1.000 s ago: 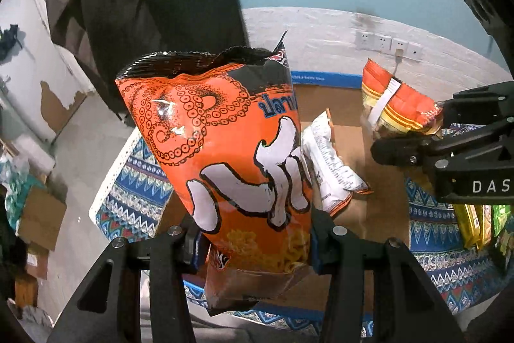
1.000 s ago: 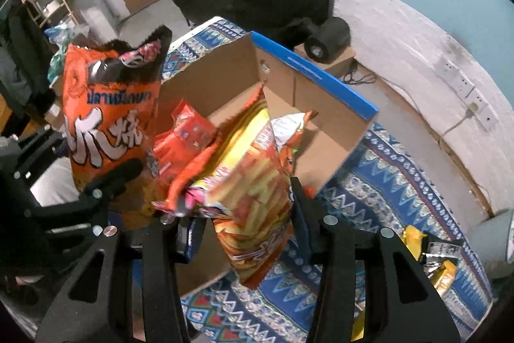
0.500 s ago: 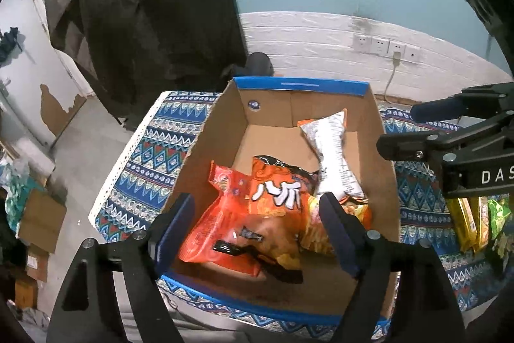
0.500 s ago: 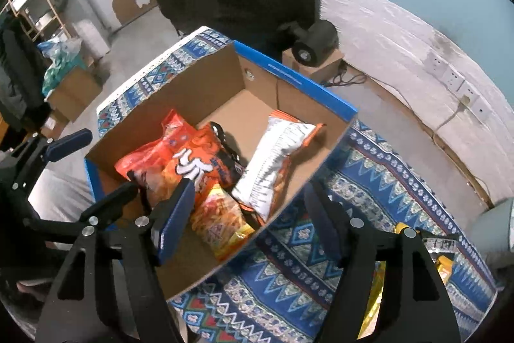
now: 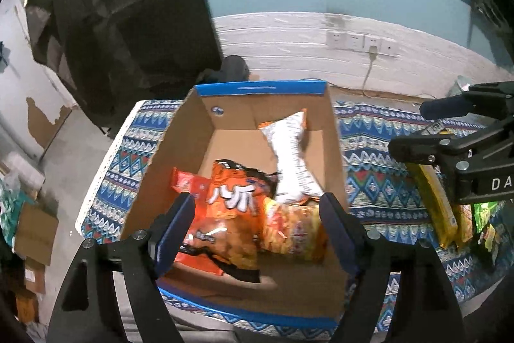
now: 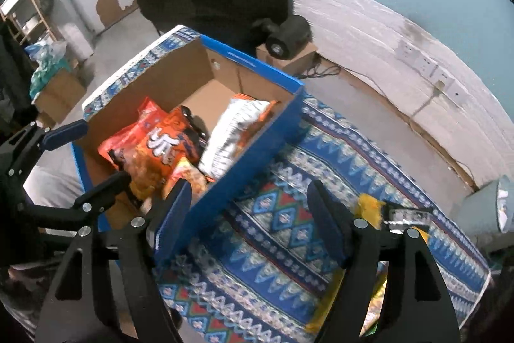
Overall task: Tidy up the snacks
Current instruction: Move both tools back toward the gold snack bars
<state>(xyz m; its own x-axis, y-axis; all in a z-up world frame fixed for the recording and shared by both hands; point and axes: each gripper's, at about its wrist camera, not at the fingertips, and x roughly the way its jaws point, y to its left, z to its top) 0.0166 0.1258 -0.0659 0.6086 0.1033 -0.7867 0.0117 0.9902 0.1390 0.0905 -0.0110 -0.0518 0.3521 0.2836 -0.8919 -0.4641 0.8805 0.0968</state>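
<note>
A blue-rimmed cardboard box [image 5: 260, 88] sits on a patterned blue cloth and holds several snack bags. An orange bag with white characters [image 5: 236, 198] lies in the middle, a red-orange bag [image 5: 189, 182] to its left, a yellow-orange bag [image 5: 292, 227] to its right, and a white bag [image 5: 292, 156] behind. My left gripper [image 5: 257, 225] is open and empty above the box's near half. My right gripper [image 6: 249, 214] is open and empty over the cloth beside the box's right wall [image 6: 244, 159]. The orange bag also shows in the right wrist view [image 6: 160, 147].
Yellow snack packs [image 5: 437, 204] and green packs [image 5: 482, 214] lie on the cloth [image 5: 369, 182] right of the box, under the right gripper [image 5: 417, 130]. A yellow pack [image 6: 369, 204] shows in the right wrist view. A black speaker [image 6: 286, 37] stands behind the box. Wall sockets [image 5: 359, 42] are beyond.
Both grippers opened and dropped their bags into the box: the left the orange bag, the right the yellow-orange bag. The right gripper then moved right, out over the cloth.
</note>
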